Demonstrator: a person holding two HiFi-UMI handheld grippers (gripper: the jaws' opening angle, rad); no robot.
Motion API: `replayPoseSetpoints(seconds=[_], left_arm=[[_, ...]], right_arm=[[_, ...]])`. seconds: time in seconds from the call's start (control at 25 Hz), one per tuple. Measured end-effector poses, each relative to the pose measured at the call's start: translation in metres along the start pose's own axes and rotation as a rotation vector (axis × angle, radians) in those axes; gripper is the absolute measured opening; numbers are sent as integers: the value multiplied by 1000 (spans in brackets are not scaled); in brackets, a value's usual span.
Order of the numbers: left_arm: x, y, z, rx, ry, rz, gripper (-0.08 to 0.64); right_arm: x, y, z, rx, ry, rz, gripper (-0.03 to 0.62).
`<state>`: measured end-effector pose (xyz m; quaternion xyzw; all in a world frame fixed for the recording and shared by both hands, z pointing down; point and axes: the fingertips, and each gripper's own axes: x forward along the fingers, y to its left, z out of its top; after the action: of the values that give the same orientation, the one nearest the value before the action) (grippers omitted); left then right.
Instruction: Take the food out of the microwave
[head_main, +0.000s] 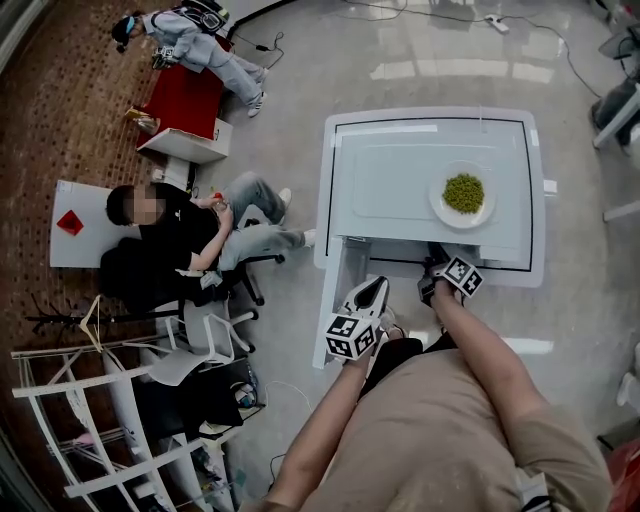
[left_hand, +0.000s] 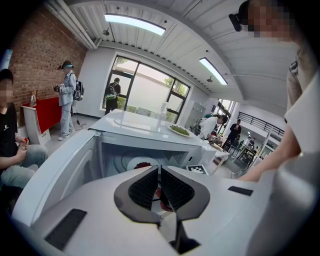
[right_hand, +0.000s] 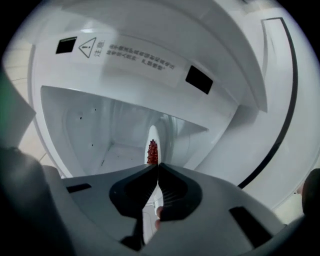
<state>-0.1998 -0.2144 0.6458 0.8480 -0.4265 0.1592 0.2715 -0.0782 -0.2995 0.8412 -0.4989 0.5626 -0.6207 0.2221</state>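
The white microwave (head_main: 400, 140) stands with its door (left_hand: 55, 175) swung open to the left. Inside, a white plate of red food (left_hand: 142, 164) lies on the floor of the cavity. In the right gripper view that plate (right_hand: 152, 149) shows edge-on, and its near rim runs straight into the jaw tips. My right gripper (right_hand: 158, 166) is inside the opening, shut on the plate's rim. My left gripper (left_hand: 159, 169) hangs shut and empty in front of the opening, left of the right gripper (head_main: 437, 262). A second plate with green peas (head_main: 463, 193) rests on the microwave's top.
A person sits on an office chair (head_main: 215, 265) to the left of the open door, and another sits by a red cabinet (head_main: 185, 100). A white rack (head_main: 90, 420) stands at the lower left. More people and tables (left_hand: 235, 150) are in the far right background.
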Motion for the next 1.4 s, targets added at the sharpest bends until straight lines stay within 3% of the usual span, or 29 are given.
replayPoseSetpoints(seconds=[0.36, 0.76, 1.2, 1.4], left_arm=[[-7, -7, -5, 17, 15, -12, 8], [-9, -12, -7, 28, 20, -19, 8], [-8, -1, 5, 22, -5, -2, 8], [-9, 1, 5, 20, -6, -2, 8]], right_arm=[[-26, 13, -8, 117, 42, 144, 12], [-56, 17, -4, 107, 81, 179, 12], [-101, 43, -13, 36, 218, 206, 12], [-128, 58, -18, 107, 228, 221, 12]])
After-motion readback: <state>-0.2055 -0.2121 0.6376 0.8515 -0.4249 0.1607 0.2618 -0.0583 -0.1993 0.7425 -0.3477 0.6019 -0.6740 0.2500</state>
